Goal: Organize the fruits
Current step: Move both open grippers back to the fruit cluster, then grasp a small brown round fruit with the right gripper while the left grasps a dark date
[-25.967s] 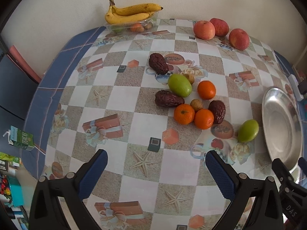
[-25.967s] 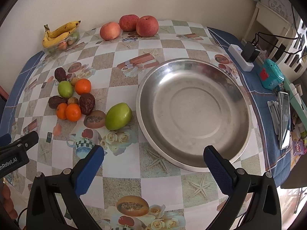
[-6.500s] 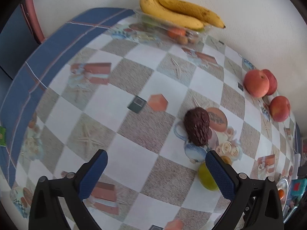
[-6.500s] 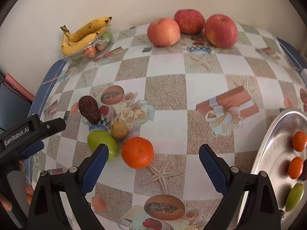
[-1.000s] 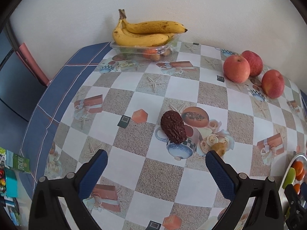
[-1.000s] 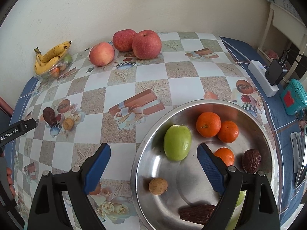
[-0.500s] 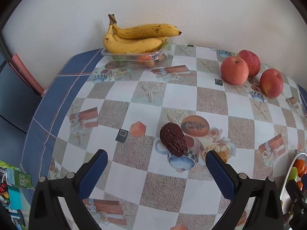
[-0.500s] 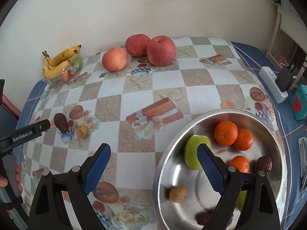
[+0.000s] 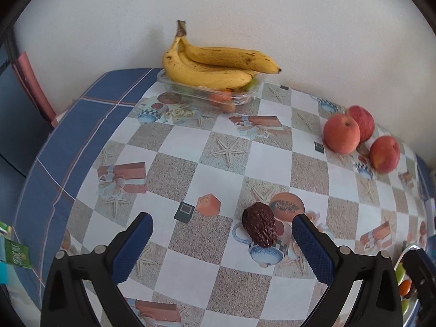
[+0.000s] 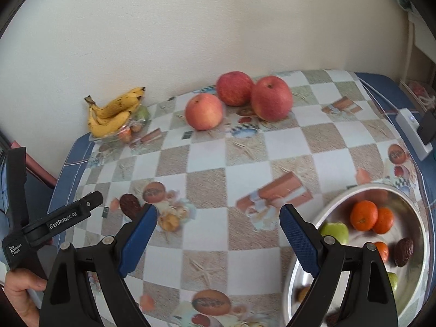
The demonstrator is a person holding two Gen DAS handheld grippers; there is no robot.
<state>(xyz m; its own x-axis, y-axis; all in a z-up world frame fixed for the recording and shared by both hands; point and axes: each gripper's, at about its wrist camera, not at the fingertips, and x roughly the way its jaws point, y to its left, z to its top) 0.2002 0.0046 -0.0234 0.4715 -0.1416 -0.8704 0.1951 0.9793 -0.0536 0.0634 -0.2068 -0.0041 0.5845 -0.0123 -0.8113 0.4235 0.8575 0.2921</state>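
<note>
A dark brown wrinkled date (image 9: 260,228) lies on the checked tablecloth, just ahead of my open, empty left gripper (image 9: 222,241), nearer its right finger. It also shows in the right wrist view (image 10: 130,205), with a small tan fruit (image 10: 169,222) beside it. My right gripper (image 10: 218,229) is open and empty above the cloth. The steel bowl (image 10: 419,219) at the right holds oranges (image 10: 364,215), a green fruit (image 10: 334,232) and a date (image 10: 403,252).
A banana bunch (image 9: 215,66) rests on a clear tray (image 9: 209,95) by the wall. Three red apples (image 9: 342,133) sit at the back right. A white power strip (image 10: 412,133) lies at the table's right edge. The blue table edge (image 9: 60,147) runs on the left.
My left gripper has moved closer to the date, which now sits nearer its fingers. My right gripper has swung left, away from the bowl, which has slid to the frame's right.
</note>
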